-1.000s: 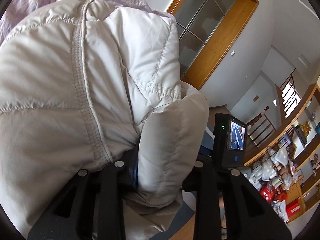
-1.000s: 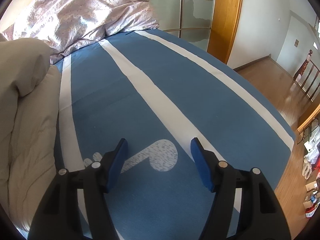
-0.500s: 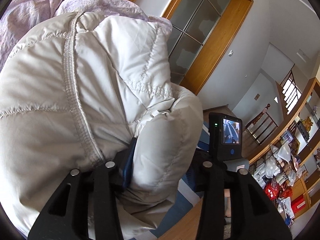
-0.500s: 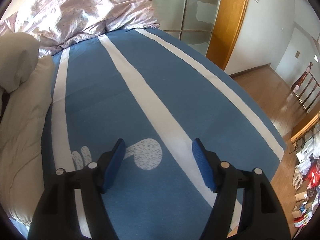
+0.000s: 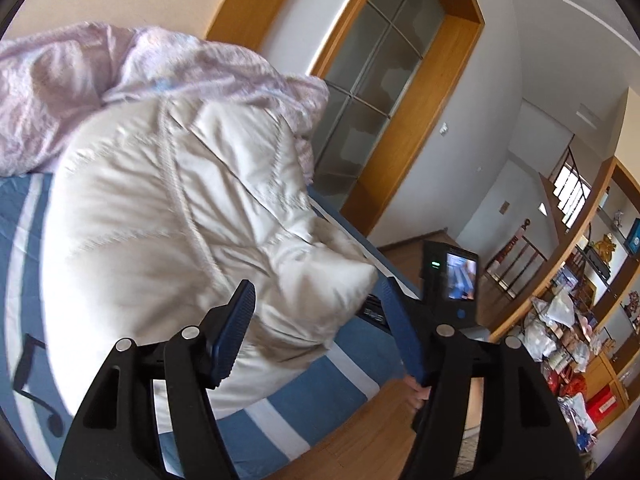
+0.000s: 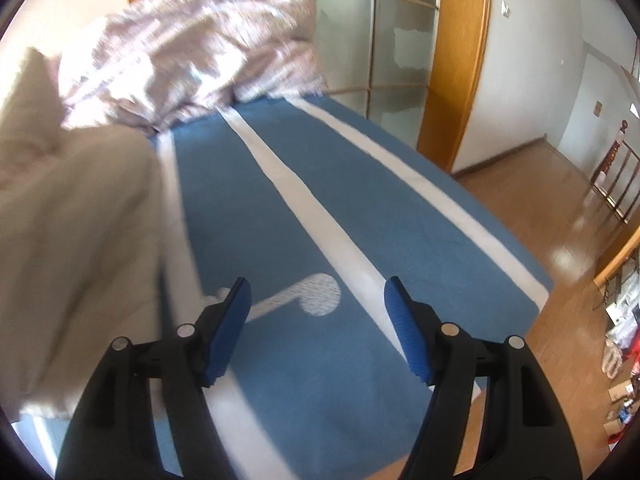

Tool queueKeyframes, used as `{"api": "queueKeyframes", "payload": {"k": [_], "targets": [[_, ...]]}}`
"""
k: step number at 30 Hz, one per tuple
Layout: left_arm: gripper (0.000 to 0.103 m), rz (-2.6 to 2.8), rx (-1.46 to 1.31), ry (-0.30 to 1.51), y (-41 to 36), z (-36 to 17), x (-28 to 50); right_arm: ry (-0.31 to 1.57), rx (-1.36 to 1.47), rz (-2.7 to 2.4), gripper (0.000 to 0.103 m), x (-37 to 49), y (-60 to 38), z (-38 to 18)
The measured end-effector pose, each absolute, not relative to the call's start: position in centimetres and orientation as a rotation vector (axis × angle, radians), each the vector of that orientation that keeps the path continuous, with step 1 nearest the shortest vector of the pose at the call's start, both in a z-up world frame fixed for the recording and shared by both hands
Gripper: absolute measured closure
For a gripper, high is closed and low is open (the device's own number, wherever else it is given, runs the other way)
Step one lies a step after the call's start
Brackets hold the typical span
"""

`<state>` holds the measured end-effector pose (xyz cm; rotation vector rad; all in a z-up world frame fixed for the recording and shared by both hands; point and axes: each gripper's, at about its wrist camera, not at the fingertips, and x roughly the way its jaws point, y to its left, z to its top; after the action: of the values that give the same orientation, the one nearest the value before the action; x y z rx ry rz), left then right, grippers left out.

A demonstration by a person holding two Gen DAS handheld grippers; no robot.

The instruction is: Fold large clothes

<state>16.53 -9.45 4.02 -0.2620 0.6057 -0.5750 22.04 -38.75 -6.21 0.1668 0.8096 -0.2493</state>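
A cream quilted puffer jacket (image 5: pixel 172 216) lies bunched on the blue bed with white stripes (image 5: pixel 332 364). My left gripper (image 5: pixel 318 304) is open, its blue pads apart, with a corner of the jacket lying loose between them. In the right wrist view the jacket (image 6: pixel 76 248) shows at the left, blurred. My right gripper (image 6: pixel 318 300) is open and empty above the blue sheet (image 6: pixel 360 220), well to the right of the jacket.
A crumpled pink duvet (image 5: pixel 80 80) is heaped at the head of the bed (image 6: pixel 192 48). A wood-framed glass door (image 5: pixel 384 92) stands behind. Wooden floor (image 6: pixel 560 208) runs along the bed's right side. Cluttered shelves (image 5: pixel 576 320) stand at the right.
My left gripper has opened and let go of the jacket, which has dropped onto the bed, and it has pulled back. My right gripper stays open and has shifted slightly.
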Motion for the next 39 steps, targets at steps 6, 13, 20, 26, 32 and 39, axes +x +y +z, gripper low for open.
{"api": "queueKeyframes", "payload": {"k": [6,13,20,26,32,39], "targets": [[0.033,-0.43,-0.269,0.552,-5.8,5.2,16.0,0.663,0.179,-0.14,0.035,19.4,-36.1,0.5],[0.033,-0.247,-0.254,0.571,-1.5,4.3,18.3,0.567,0.152,0.05,0.035,19.5,-30.6,6.1],[0.033,-0.153,-0.221,0.592,0.5,3.1,20.9,0.533,0.079,0.178,0.035,22.7,-23.9,8.6],[0.033,-0.128,-0.245,0.623,2.0,2.2,24.0,0.534,0.073,0.19,0.035,26.1,-22.1,8.3],[0.032,-0.106,-0.214,0.626,1.9,1.6,26.5,0.549,0.047,0.173,0.037,28.9,-22.1,6.7],[0.031,-0.11,-0.186,0.629,0.6,1.2,28.0,0.606,0.011,0.126,0.041,31.7,-22.8,3.3]]}}
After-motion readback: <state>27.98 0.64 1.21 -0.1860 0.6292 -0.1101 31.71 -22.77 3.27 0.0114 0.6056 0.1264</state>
